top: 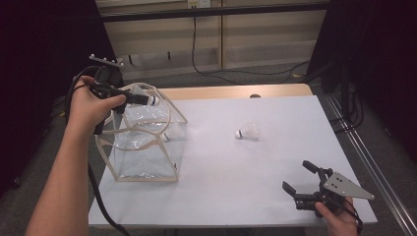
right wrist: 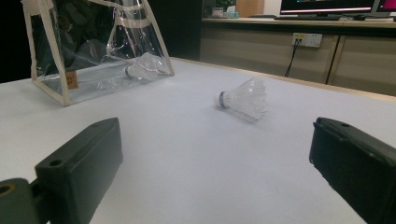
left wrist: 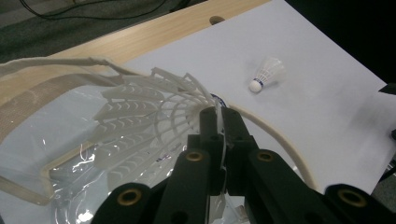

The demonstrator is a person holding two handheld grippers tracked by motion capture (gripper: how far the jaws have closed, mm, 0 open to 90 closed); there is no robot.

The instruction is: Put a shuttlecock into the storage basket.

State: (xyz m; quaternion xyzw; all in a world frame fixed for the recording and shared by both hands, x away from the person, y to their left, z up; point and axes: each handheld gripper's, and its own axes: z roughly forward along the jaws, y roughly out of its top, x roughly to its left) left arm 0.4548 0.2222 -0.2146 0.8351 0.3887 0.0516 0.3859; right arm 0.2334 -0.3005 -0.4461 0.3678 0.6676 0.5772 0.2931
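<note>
Black jaws of the right gripper [top: 298, 189] spread wide and empty at the near right of the white table [top: 275, 196]. Farther off, mid-table, a loose shuttlecock [top: 248, 132] on its side: feather-light, crushable skirt, probably best pinched at the firm cork. Farthest left, left gripper [left wrist: 219, 122] clamped on another shuttlecock [left wrist: 149, 100] over the clear bag [top: 147, 142].

**No legible text**

No words, brands or numbers can be read. A small brown tag [right wrist: 71, 80] is seen on the clear bag [right wrist: 88, 56] near the worktop's left edge, but any print on it is too small to be made out.
</note>
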